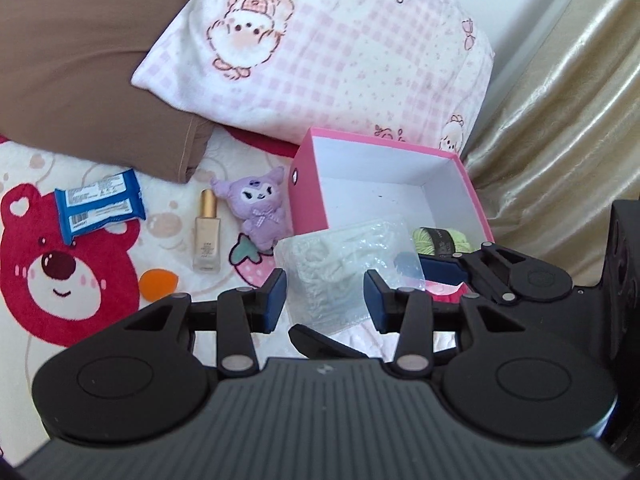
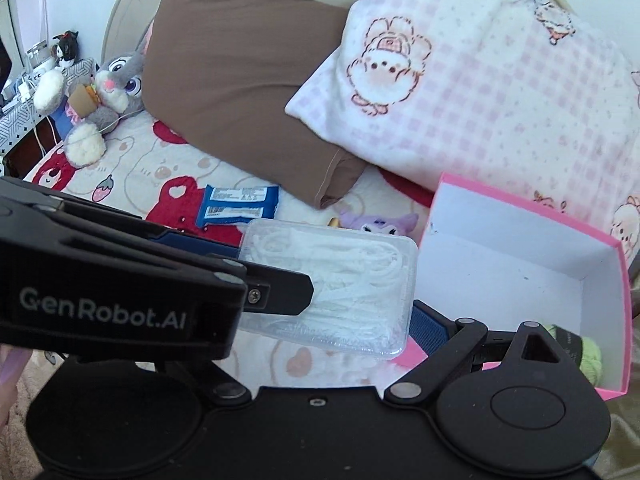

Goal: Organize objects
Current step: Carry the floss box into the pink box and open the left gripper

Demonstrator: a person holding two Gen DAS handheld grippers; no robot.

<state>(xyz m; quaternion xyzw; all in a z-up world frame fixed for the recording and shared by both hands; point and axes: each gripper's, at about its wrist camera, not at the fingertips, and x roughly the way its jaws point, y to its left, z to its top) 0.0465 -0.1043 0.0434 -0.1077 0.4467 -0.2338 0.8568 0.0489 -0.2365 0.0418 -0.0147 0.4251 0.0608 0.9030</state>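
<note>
Right wrist: "GenRobot.AI" on left gripper, blue packet print unreadable

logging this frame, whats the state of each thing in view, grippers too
clear plastic case: lifted, shut, gripped from both sides
left gripper: shut on the case
right gripper: shut on the case
pink box: open, no lid
green yarn: inside the box
bottle: lying flat, capped
blue wrapper: sealed, lying flat

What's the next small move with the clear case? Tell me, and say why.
Probably carry the clear case across over the pink box and lower it in. The left claw holds it up by the box's near rim, and the box shows bare floor beside the green yarn.
</note>
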